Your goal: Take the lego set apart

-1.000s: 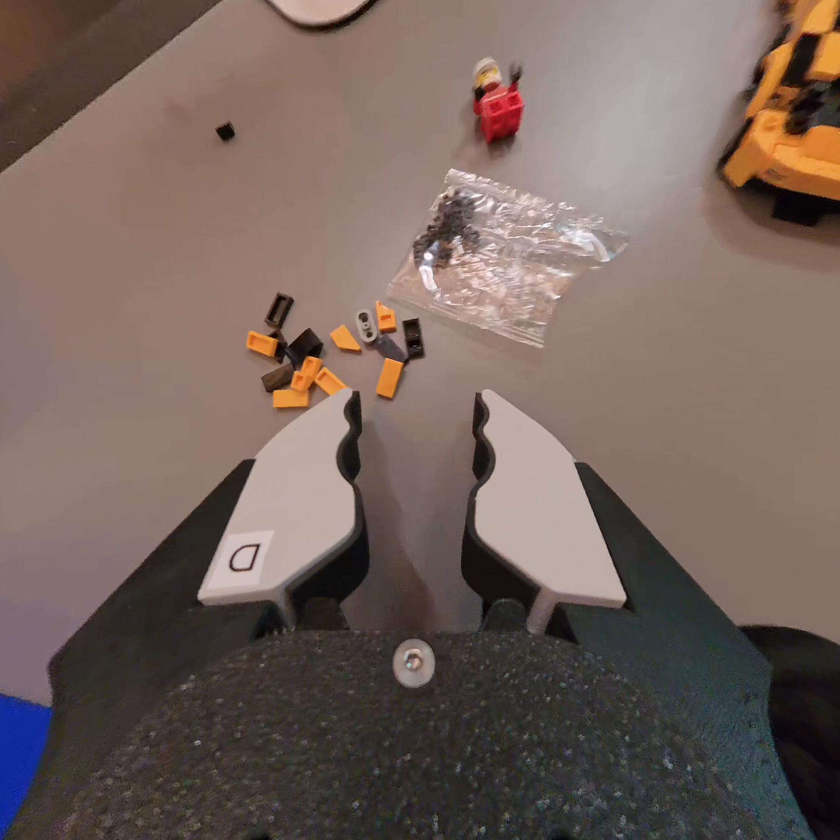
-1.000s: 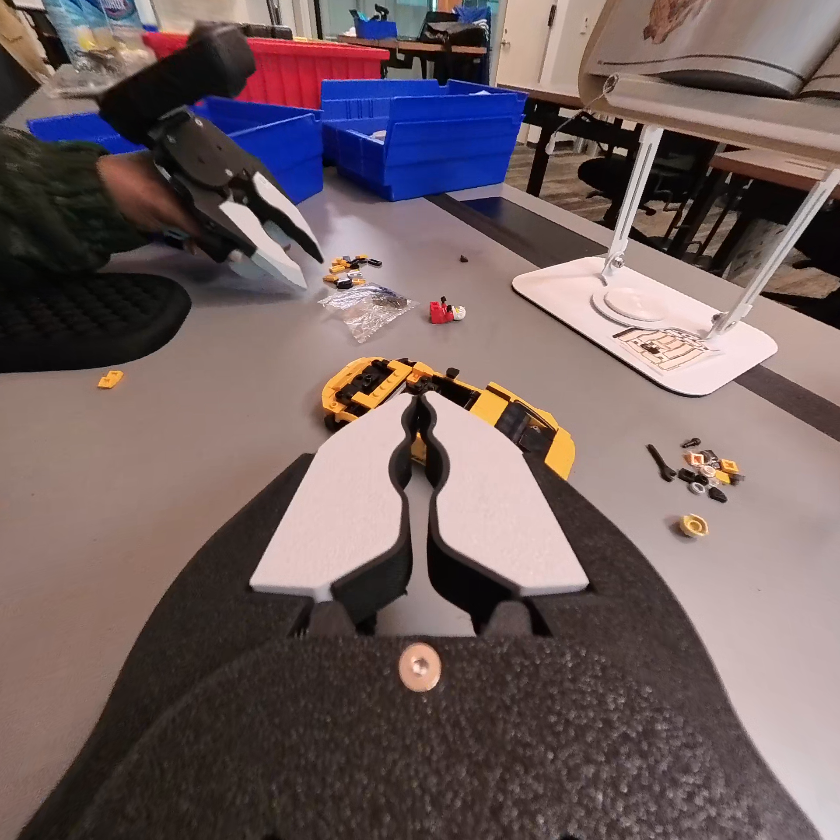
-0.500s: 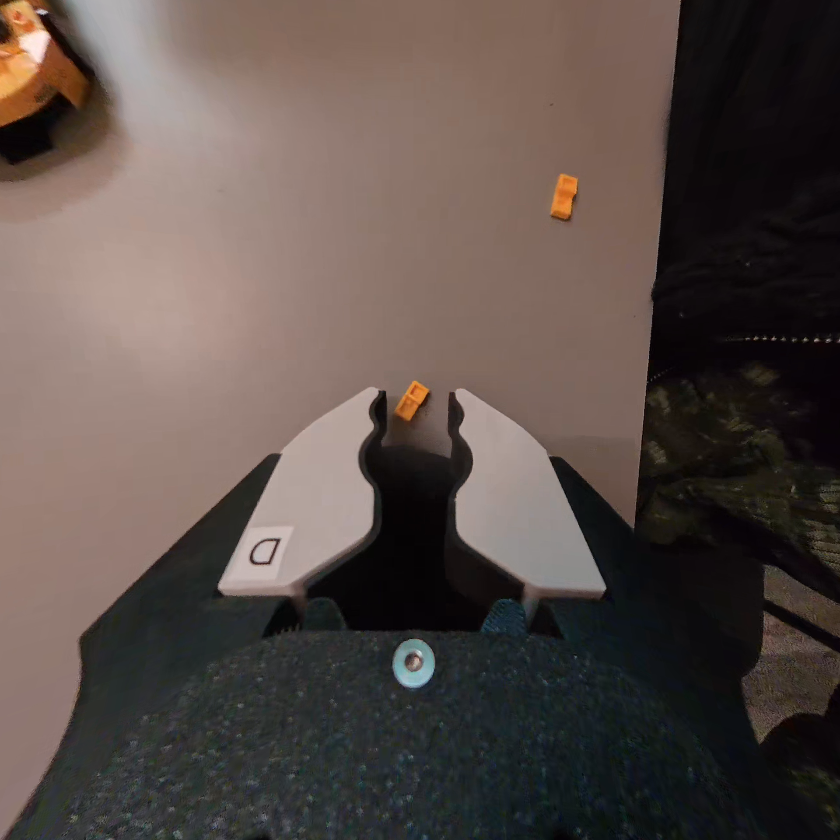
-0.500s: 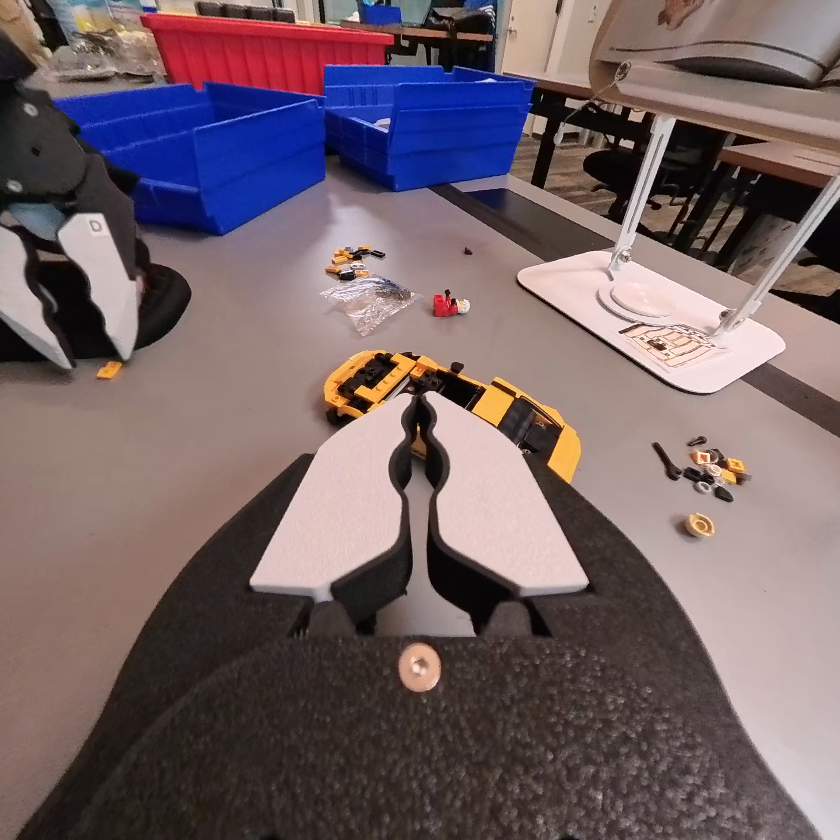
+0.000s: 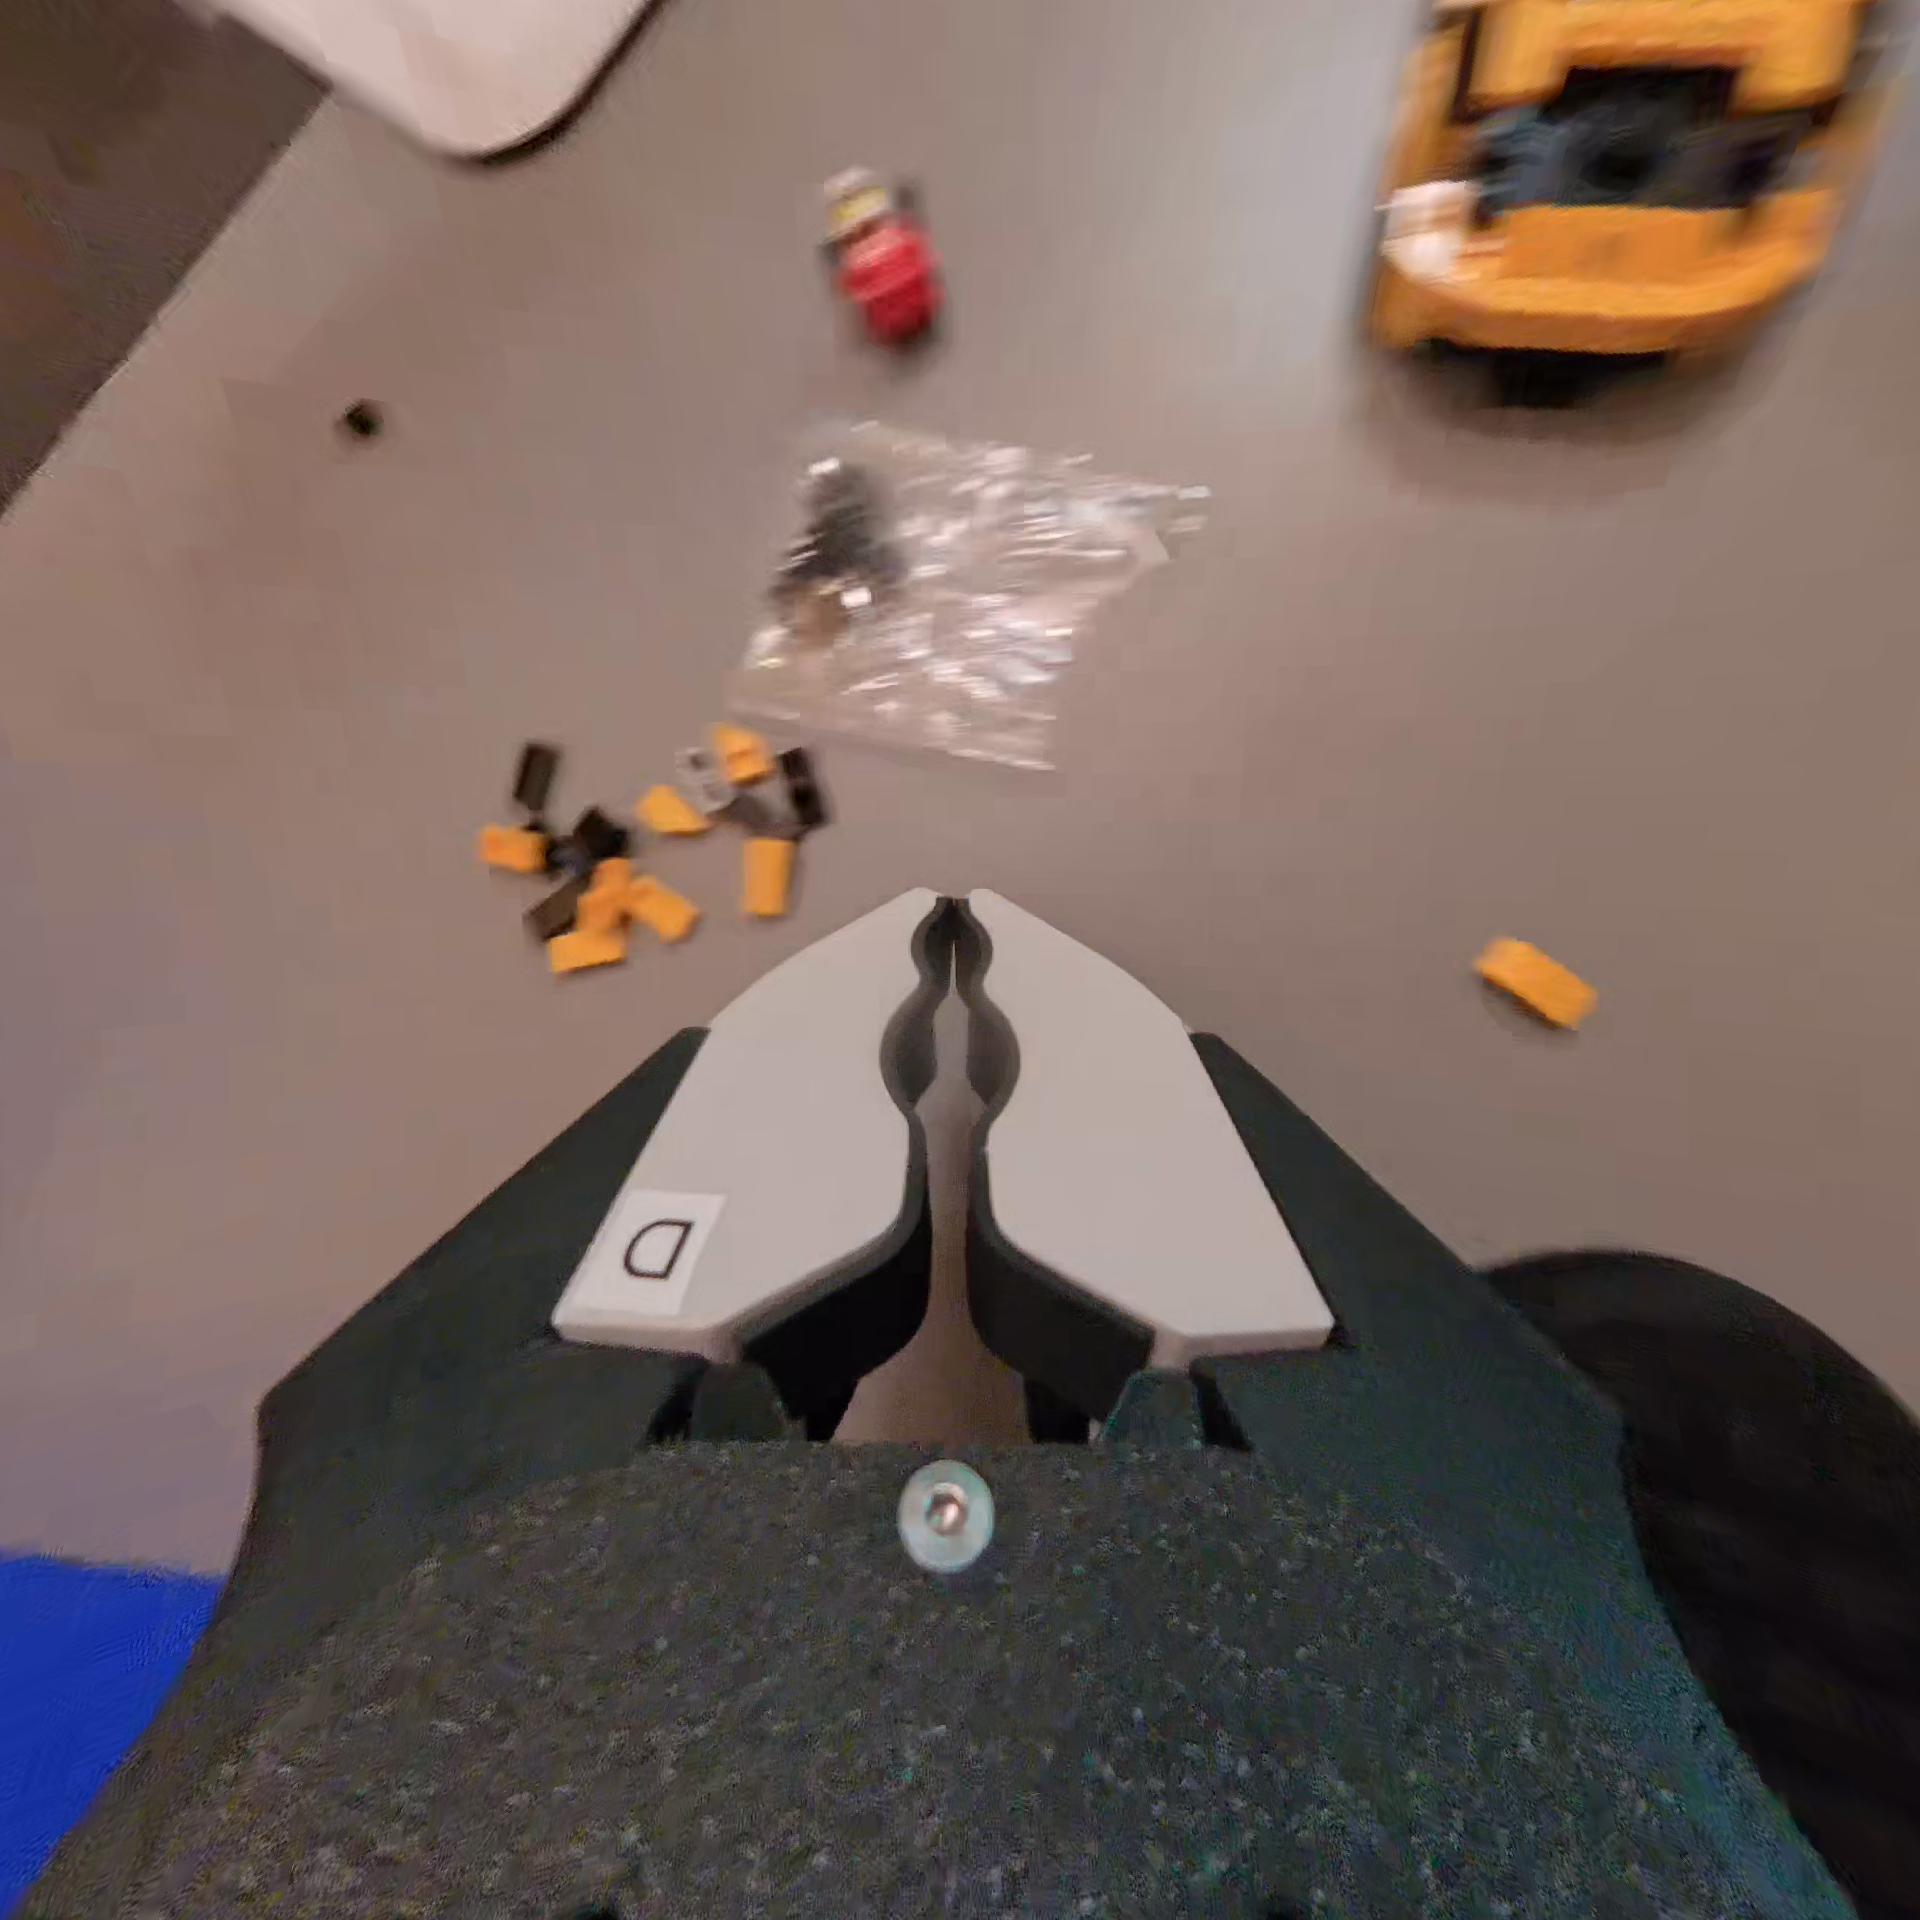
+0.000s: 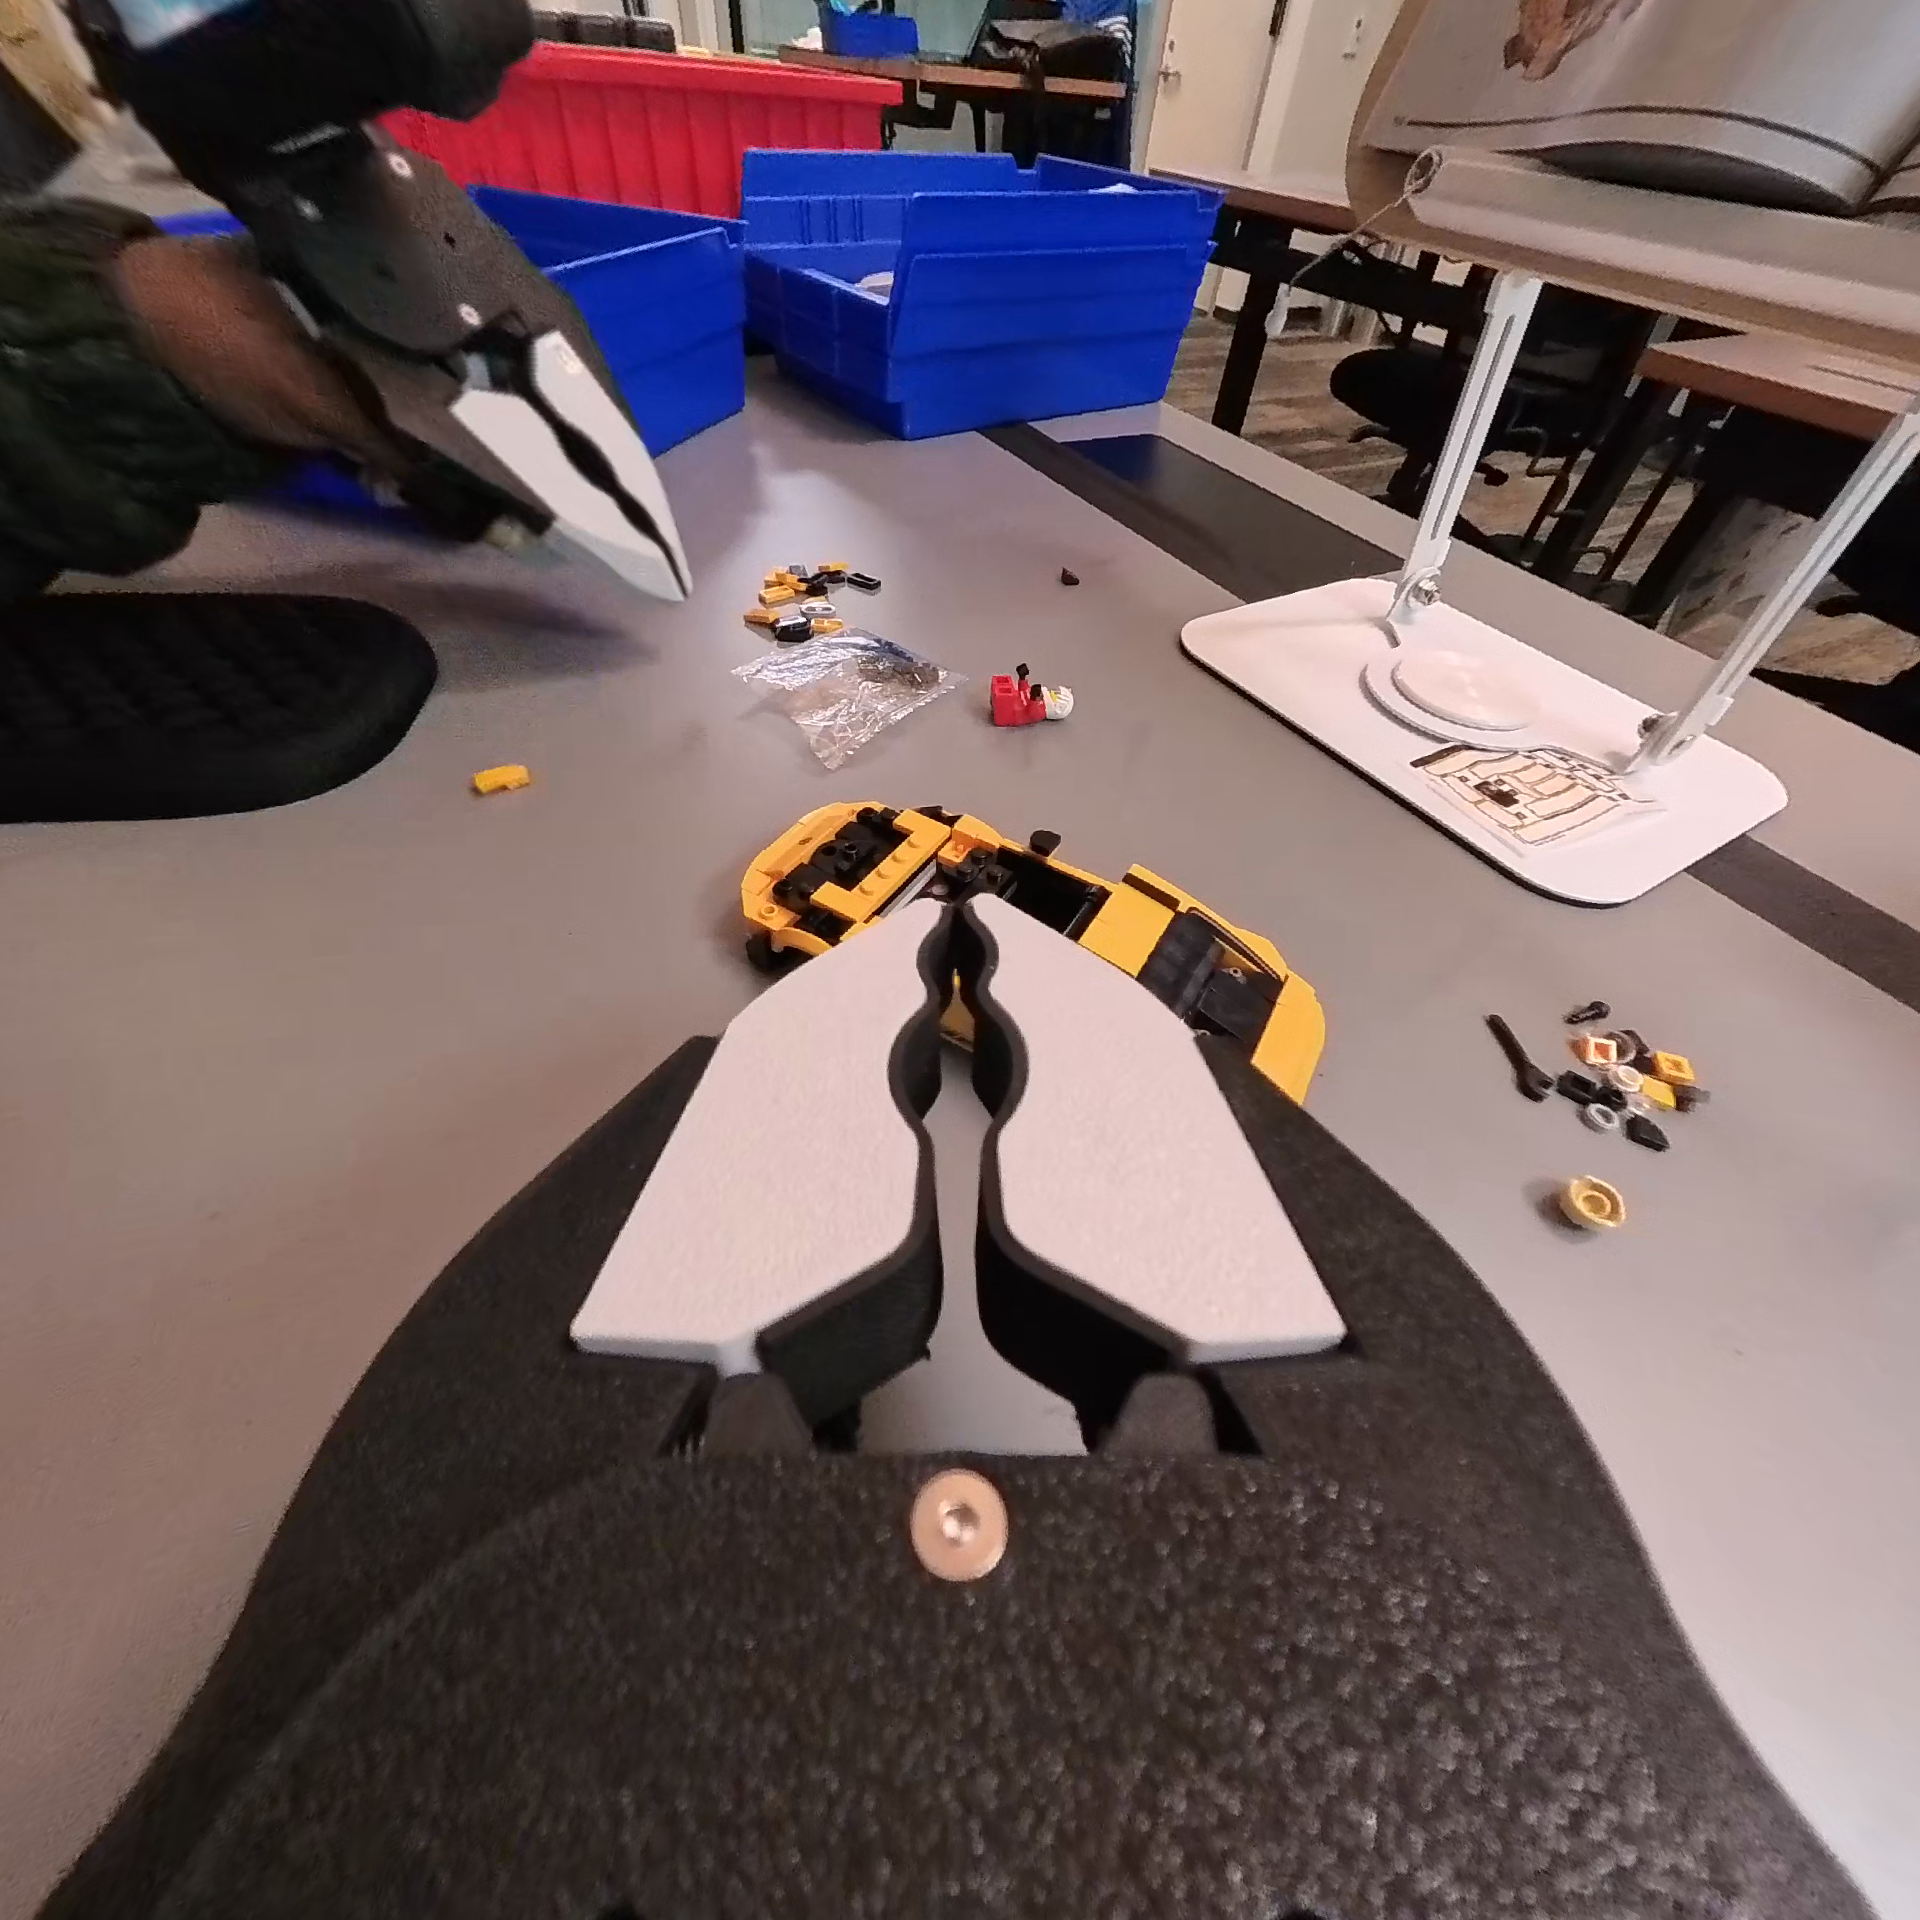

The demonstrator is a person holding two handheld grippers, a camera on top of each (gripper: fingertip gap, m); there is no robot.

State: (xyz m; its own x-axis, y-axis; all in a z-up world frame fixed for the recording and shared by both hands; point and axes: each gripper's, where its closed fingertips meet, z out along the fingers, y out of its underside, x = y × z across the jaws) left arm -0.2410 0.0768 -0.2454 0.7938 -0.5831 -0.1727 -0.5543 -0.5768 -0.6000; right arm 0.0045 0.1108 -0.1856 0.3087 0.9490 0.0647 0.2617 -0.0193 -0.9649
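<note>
Still, w/ both the left gripper (image 5: 953, 902) and right gripper (image 6: 953, 906) pinched together on nothing, the yellow car (image 6: 1023, 930) at 12 o'clock of the right tips probably skids if prodded.

Even indoor light falls softly on the grey table (image 6: 260, 1039), the left wrist view smeared with motion blur, the right sharp but wide-angle-bent at its edges.

The only writing plain enough to make out is a single black letter on a small white sticker (image 5: 651, 1250) on the left finger of the left gripper (image 5: 953, 906); the printed sheet (image 6: 1536, 779) on the white stand base (image 6: 1309, 665) is too small to make out.
</note>
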